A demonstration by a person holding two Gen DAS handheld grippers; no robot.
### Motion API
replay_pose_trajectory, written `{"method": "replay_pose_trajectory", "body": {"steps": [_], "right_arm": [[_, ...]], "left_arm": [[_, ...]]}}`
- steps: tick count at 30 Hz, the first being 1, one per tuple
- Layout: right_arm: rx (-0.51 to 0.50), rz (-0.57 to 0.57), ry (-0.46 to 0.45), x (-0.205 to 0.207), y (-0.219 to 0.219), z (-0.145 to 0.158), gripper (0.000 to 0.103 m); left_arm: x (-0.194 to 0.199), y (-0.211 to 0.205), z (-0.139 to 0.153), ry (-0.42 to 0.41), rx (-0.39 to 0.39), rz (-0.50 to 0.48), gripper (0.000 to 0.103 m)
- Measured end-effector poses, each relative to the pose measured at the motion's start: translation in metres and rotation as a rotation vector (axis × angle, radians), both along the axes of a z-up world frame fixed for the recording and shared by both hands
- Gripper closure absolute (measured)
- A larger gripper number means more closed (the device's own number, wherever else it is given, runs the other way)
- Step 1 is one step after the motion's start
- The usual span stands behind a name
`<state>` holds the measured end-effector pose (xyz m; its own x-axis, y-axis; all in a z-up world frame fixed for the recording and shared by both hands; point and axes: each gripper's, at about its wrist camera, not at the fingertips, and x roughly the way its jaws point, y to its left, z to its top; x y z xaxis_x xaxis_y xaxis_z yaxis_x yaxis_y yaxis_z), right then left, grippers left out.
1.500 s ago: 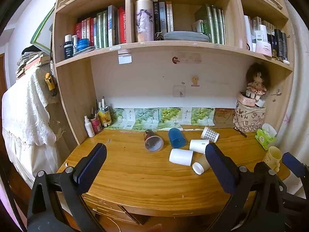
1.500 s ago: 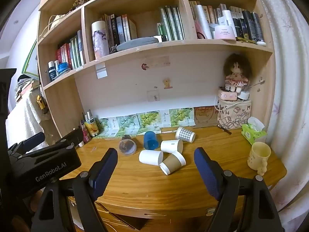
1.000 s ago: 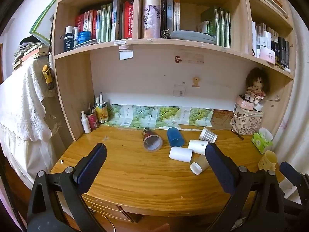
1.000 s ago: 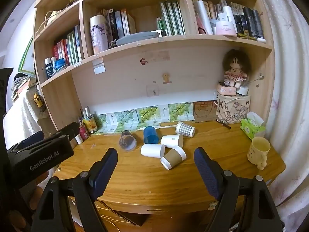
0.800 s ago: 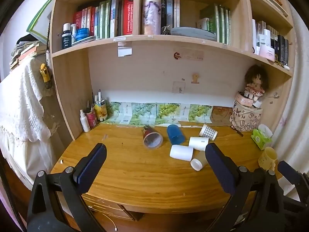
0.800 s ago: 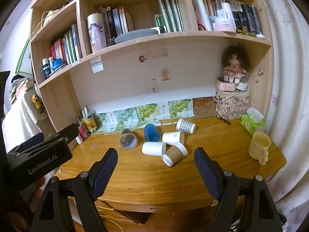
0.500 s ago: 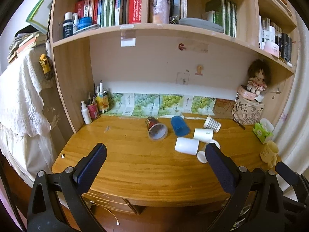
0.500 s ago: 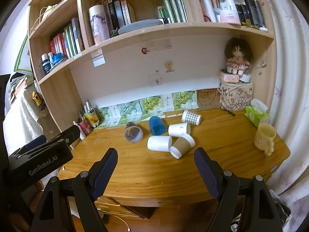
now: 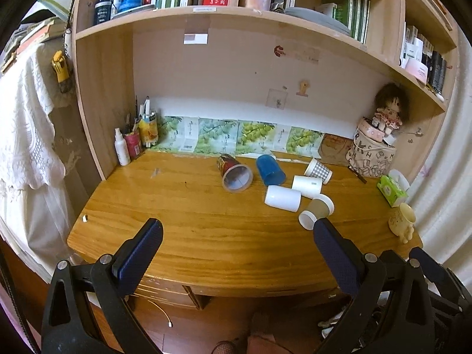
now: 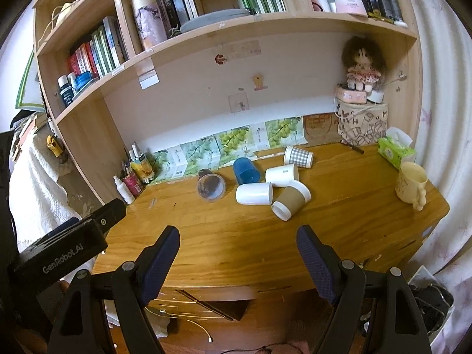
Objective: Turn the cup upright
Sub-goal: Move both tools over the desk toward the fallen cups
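Here the left hand-held gripper (image 9: 236, 246) hangs spread and empty over the worktop's (image 9: 206, 230) near edge. Beyond it six cups lie tipped over: clear cup (image 9: 235, 172) leftmost, blue cup (image 9: 270, 170) just right of it, then white cup (image 9: 282, 198) and brown cup (image 9: 316, 211). The right hand-held gripper (image 10: 238, 249) is likewise spread, holding nothing.

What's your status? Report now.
Left gripper and right gripper open, empty, short of the desk. Six cups on their sides; brown-sleeved cup nearest. Nothing blocking.
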<state>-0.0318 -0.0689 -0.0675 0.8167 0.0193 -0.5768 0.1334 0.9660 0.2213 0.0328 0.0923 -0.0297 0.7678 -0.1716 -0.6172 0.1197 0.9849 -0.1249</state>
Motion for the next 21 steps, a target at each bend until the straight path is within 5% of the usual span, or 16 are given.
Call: {"method": "replay_pose_trajectory", "body": {"steps": [21], "right_arm": [[0.158,-0.040,-0.011,0.072,-0.043,-0.027,0.021]], "left_arm": [[0.068,-0.017,-0.008,-0.023,0.040,-0.054,0.001]]}}
